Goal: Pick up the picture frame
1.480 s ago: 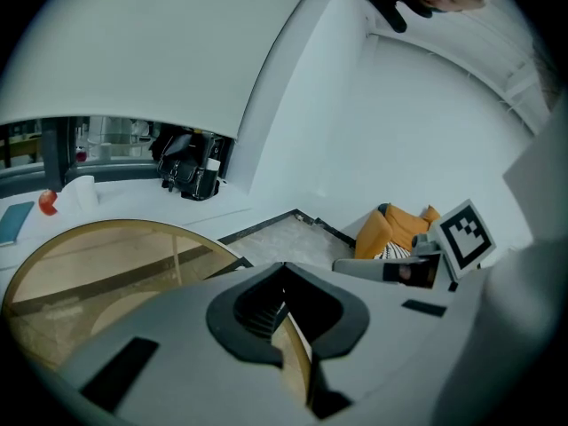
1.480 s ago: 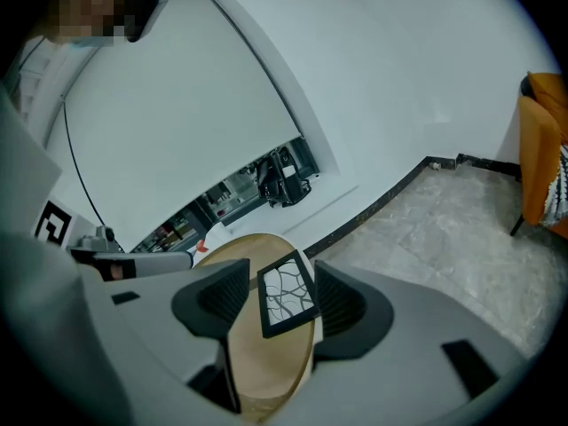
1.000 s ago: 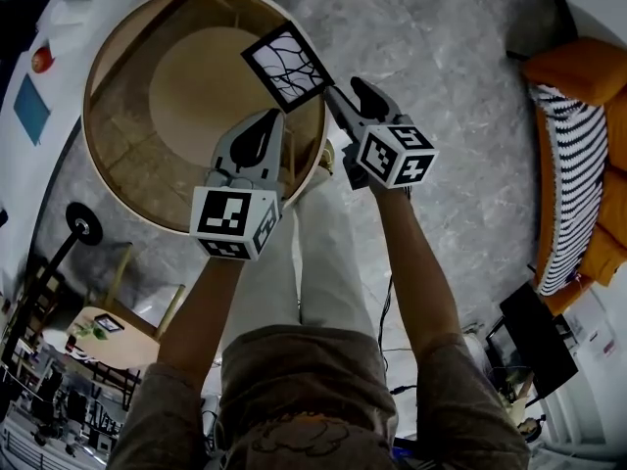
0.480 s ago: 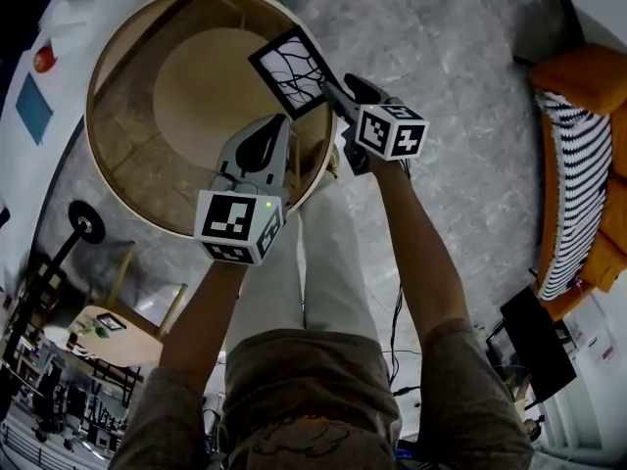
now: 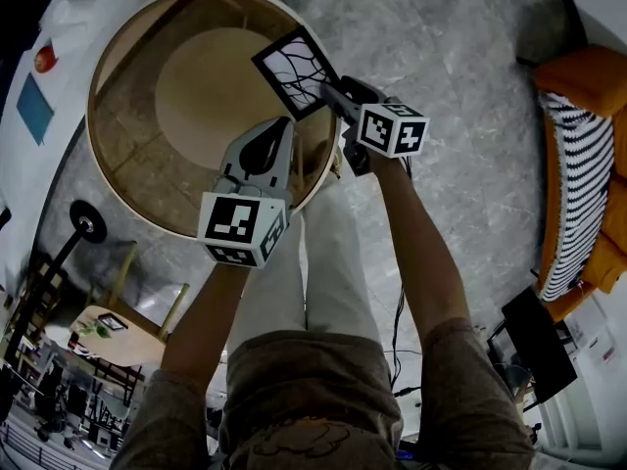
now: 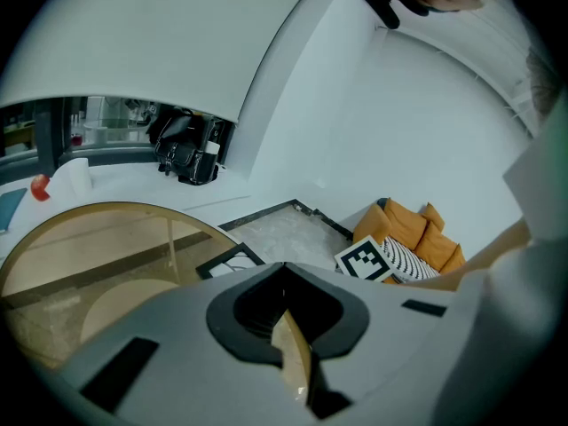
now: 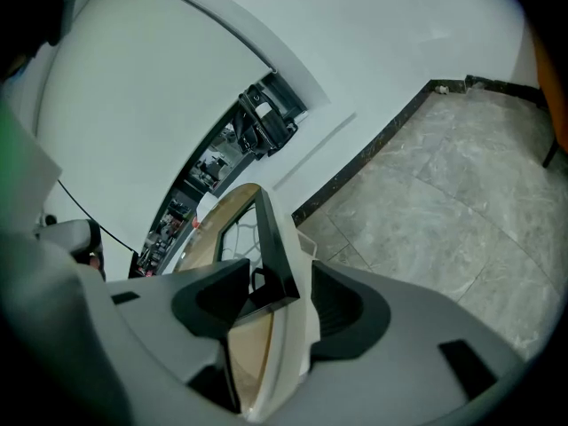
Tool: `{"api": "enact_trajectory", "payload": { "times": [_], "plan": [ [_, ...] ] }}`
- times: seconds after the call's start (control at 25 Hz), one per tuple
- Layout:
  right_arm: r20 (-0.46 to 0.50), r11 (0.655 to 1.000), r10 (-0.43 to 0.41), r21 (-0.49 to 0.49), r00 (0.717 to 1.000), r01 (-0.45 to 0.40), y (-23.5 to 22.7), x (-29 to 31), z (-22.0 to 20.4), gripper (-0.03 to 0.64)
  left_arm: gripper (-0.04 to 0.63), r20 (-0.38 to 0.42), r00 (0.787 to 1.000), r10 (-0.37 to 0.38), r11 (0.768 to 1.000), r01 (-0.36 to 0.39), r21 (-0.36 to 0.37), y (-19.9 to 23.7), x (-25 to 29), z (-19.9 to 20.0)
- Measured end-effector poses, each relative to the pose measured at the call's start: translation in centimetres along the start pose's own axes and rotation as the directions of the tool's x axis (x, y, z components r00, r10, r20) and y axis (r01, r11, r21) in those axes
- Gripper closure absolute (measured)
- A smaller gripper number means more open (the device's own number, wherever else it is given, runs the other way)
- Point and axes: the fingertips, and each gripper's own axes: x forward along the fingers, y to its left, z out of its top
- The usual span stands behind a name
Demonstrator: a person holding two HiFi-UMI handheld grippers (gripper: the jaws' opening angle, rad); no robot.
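Head view: frame [image 5: 294, 71] seen tilted over table [image 5: 127, 164], near rim, one corner gripped by right gripper [image 5: 333, 94]. Contact between frame and glass cannot be told. Left gripper [image 5: 282, 127] held just beside, above rim.

Left gripper view: jaws pressed together, nothing grasped. Pale sliver seen in slit, possibly table rim beyond.

Right gripper view: jaws clamped on frame corner, frame stood on edge.

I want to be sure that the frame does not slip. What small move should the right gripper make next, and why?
Probably raise the right gripper a little, straight up, with its grip unchanged. Its jaws are clamped on one corner of the picture frame, which is tilted over the edge of the round table. The left gripper is shut and holds nothing, so it gives no support.
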Motion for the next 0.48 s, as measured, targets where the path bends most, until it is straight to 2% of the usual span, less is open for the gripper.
{"api": "enact_trajectory", "payload": {
  "times": [0.4, 0.48],
  "plan": [
    [0.006, 0.984, 0.063, 0.167, 0.998, -0.063, -0.09, 0.33, -0.52, 0.390, 0.577, -0.008, 1.000, 0.002, 1.000, -0.002, -0.009, 0.15, 0.26, -0.37],
    [-0.003, 0.982, 0.071, 0.176, 0.998, -0.069, -0.01, 0.34, -0.51, 0.396, 0.577, -0.009, 1.000, 0.000, 1.000, 0.000, -0.009, 0.09, 0.28, -0.36]
  ]
}}
